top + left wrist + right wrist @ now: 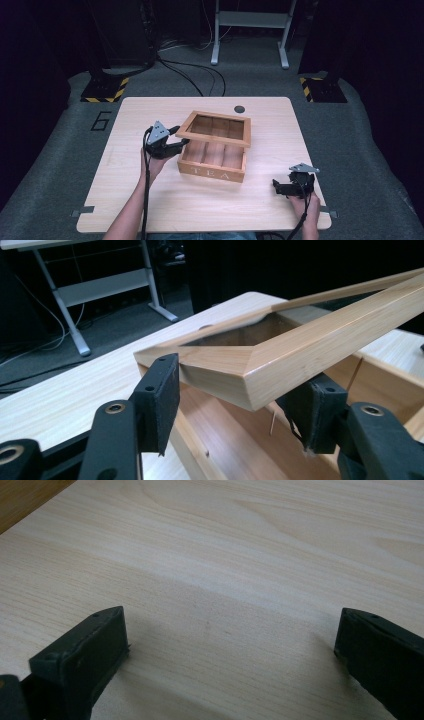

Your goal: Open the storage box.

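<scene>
The left gripper (181, 142) is seen at the near-left corner of a raised wooden lid (216, 128). In the left gripper view, that corner of the lid (280, 365) lies between the two black jaws; the left pad (159, 397) sits at the edge of the corner and the right pad (315, 412) is tucked under the frame's side. Whether the pads actually press on the wood cannot be told. The lid is tilted, lifted at its near edge above the tea box (212, 161), with its far edge lower toward the back of the box.

The box is placed near the middle of the table (165, 200), with the word TEA read on its front wall and dividers seen inside.

The right gripper (281, 187) is held low near the table's near-right corner, well apart from the box. In the right gripper view its jaws are spread wide, with bare table (225, 570) between them.

A small dark round spot (239, 108) is seen on the table behind the box.
</scene>
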Demonstrator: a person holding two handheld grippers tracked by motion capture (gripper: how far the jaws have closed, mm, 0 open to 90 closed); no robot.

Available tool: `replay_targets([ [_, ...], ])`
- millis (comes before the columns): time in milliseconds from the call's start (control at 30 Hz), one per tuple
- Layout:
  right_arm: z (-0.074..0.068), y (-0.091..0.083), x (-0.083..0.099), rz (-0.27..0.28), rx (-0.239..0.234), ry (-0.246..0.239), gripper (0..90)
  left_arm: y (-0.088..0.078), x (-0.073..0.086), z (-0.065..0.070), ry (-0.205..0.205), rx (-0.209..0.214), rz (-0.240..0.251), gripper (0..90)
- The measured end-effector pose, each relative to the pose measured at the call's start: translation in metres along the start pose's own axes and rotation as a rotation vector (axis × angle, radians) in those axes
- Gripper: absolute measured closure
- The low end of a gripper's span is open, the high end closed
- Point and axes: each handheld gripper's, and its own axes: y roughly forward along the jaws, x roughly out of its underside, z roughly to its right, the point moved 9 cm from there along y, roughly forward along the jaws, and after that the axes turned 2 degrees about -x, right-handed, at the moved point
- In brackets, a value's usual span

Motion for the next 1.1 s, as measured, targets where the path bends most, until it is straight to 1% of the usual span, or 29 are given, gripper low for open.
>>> replay_targets([
  [67, 0.000, 0.000, 0.000, 0.000, 0.000, 0.000, 0.1, 0.000, -0.003, -0.001, 0.003, -0.003, -0.002, 41.8],
  [100, 0.000, 0.000, 0.000, 0.002, 0.001, 0.004, 0.2, 0.002, -0.009, -0.002, -0.002, -0.004, -0.004, 41.8],
  [133, 0.000, 0.000, 0.000, 0.002, 0.001, 0.004, 0.2, 0.002, -0.009, -0.002, -0.002, -0.004, -0.004, 41.8],
  [167, 0.000, 0.000, 0.000, 0.002, 0.000, 0.004, 0.1, 0.003, -0.014, -0.004, -0.003, 0.009, -0.020, 41.8],
  [267, 0.000, 0.000, 0.000, 0.002, 0.001, 0.003, 0.1, 0.005, -0.018, -0.007, -0.007, 0.014, -0.026, 41.9],
  [333, 0.000, 0.000, 0.000, 0.002, 0.001, 0.003, 0.2, 0.007, -0.025, -0.010, -0.002, 0.007, -0.035, 43.1],
  [400, 0.000, 0.000, 0.000, 0.002, 0.001, 0.003, 0.2, 0.007, -0.029, -0.012, 0.013, 0.009, -0.048, 43.5],
  [433, 0.000, 0.000, 0.000, 0.001, 0.000, 0.004, 0.2, 0.008, -0.031, -0.013, 0.013, 0.001, -0.051, 44.7],
  [500, 0.000, 0.000, 0.000, 0.001, 0.001, 0.006, 0.2, 0.008, -0.033, -0.014, 0.011, 0.006, -0.061, 45.1],
  [567, 0.000, 0.000, 0.000, 0.001, 0.001, 0.006, 0.2, 0.009, -0.038, -0.017, 0.011, 0.004, -0.058, 47.3],
  [633, 0.000, 0.000, 0.000, 0.001, 0.000, 0.006, 0.2, 0.009, -0.040, -0.019, 0.000, 0.016, -0.070, 48.8],
  [700, 0.000, 0.000, 0.000, 0.001, 0.001, 0.006, 0.2, 0.011, -0.043, -0.021, -0.024, 0.024, -0.071, 50.8],
  [733, 0.000, 0.000, 0.000, 0.001, 0.001, 0.006, 0.2, 0.011, -0.044, -0.022, -0.023, 0.027, -0.074, 50.8],
  [767, 0.000, 0.000, 0.000, 0.001, 0.001, 0.006, 0.2, 0.012, -0.045, -0.024, -0.036, 0.033, -0.077, 51.5],
  [800, 0.000, 0.000, 0.000, 0.001, 0.001, 0.006, 0.2, 0.011, -0.045, -0.024, -0.039, 0.044, -0.086, 51.5],
  [900, 0.000, 0.000, 0.000, 0.001, 0.001, 0.005, 0.2, 0.014, -0.047, -0.026, -0.040, 0.036, -0.083, 52.7],
  [933, 0.000, 0.000, 0.000, 0.001, 0.000, 0.006, 0.2, 0.016, -0.049, -0.026, -0.053, 0.038, -0.079, 53.0],
  [967, 0.000, 0.000, 0.000, 0.001, 0.001, 0.005, 0.2, 0.016, -0.049, -0.026, -0.053, 0.038, -0.079, 53.2],
  [1033, 0.000, 0.000, 0.000, 0.002, 0.001, 0.004, 0.2, 0.020, -0.051, -0.029, -0.055, 0.030, -0.062, 53.4],
  [1100, 0.000, 0.000, 0.000, 0.002, 0.001, 0.004, 0.2, 0.022, -0.051, -0.030, -0.053, 0.026, -0.064, 54.1],
])
